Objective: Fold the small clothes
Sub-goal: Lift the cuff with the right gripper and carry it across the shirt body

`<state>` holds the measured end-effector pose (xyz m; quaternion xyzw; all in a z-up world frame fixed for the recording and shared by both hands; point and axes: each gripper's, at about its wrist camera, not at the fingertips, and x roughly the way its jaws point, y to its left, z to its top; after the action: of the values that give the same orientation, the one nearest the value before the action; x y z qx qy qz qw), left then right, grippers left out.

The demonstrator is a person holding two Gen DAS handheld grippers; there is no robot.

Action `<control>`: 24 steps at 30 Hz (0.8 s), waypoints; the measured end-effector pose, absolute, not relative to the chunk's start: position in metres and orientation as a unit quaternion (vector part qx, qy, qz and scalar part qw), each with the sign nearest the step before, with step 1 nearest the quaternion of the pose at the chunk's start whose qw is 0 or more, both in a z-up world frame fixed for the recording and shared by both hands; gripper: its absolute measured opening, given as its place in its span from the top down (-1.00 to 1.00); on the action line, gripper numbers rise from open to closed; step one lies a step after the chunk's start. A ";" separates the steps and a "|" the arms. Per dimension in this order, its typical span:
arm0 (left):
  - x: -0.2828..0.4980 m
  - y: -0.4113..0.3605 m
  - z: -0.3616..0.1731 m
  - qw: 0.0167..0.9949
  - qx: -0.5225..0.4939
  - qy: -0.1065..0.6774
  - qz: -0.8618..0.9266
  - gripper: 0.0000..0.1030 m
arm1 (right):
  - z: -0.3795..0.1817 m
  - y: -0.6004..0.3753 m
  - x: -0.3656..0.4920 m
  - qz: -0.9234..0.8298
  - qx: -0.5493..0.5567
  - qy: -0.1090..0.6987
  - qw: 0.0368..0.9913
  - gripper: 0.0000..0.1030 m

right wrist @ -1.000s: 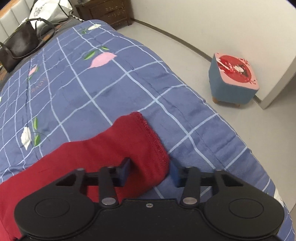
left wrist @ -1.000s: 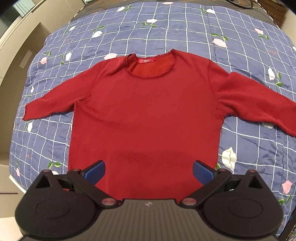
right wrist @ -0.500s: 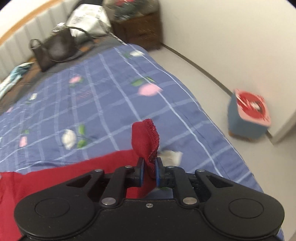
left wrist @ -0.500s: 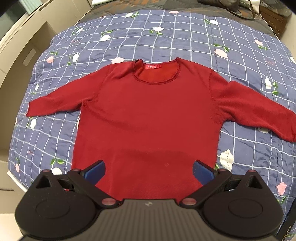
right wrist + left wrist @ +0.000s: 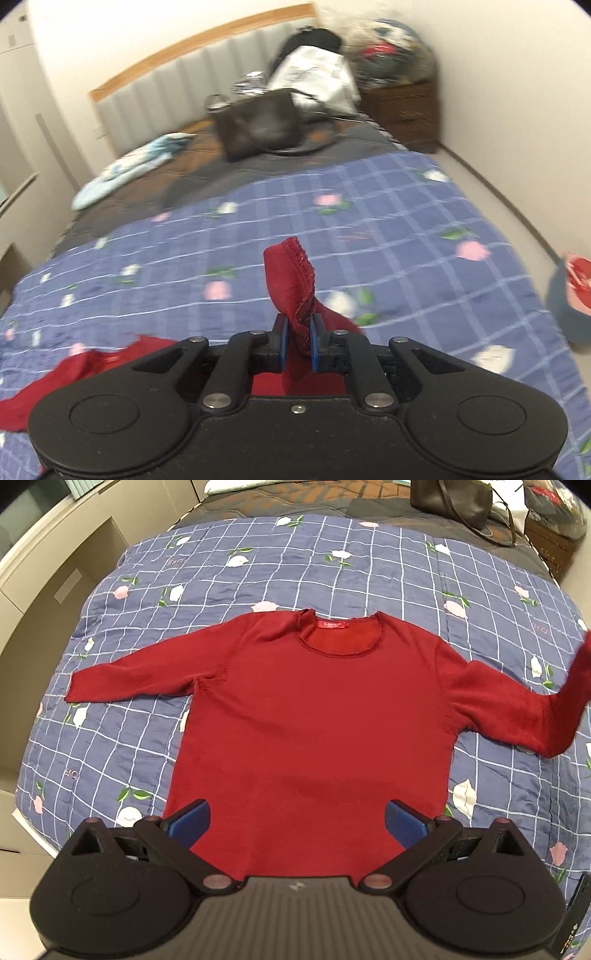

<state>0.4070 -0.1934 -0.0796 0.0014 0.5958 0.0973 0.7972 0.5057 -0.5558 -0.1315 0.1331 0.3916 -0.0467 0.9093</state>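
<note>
**Right sleeve cuff pinched and raised; left gripper idle**

We see the red sweater [image 5: 314, 716] lying flat, front up, on the blue checked quilt [image 5: 332, 576], neckline toward the headboard. Our right gripper [image 5: 298, 345] has its pads closed tight on the right sleeve cuff [image 5: 293, 273], which stands up above the quilt. Our left gripper [image 5: 295, 825] hangs over the hem, fingers spread wide, holding nothing. A brown handbag [image 5: 258, 122] sits beyond the quilt.

Neck label [image 5: 331, 624] on red sweater [image 5: 314, 731]: print illegible
</note>
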 end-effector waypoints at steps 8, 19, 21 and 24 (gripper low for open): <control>0.399 -0.129 -0.082 0.799 -0.015 0.597 0.071 -0.99 | -0.115 -0.428 0.514 -0.011 0.118 0.391 0.913 0.76; 0.384 0.013 -0.073 0.802 -0.010 0.586 0.114 -0.99 | -0.159 -0.261 0.523 0.011 0.101 0.429 0.898 0.76; 0.380 0.039 -0.072 0.799 -0.013 0.587 0.134 -0.99 | -0.176 -0.237 0.524 0.017 0.092 0.441 0.892 0.76; 0.372 0.074 -0.071 0.795 -0.016 0.586 0.158 -0.99 | -0.201 -0.208 0.525 0.025 0.075 0.461 0.884 0.76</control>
<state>0.3717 0.0742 -0.0711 -0.0156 0.5858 0.1581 0.7948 0.5248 -0.2080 -0.2008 0.0747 0.4606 0.0255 0.8841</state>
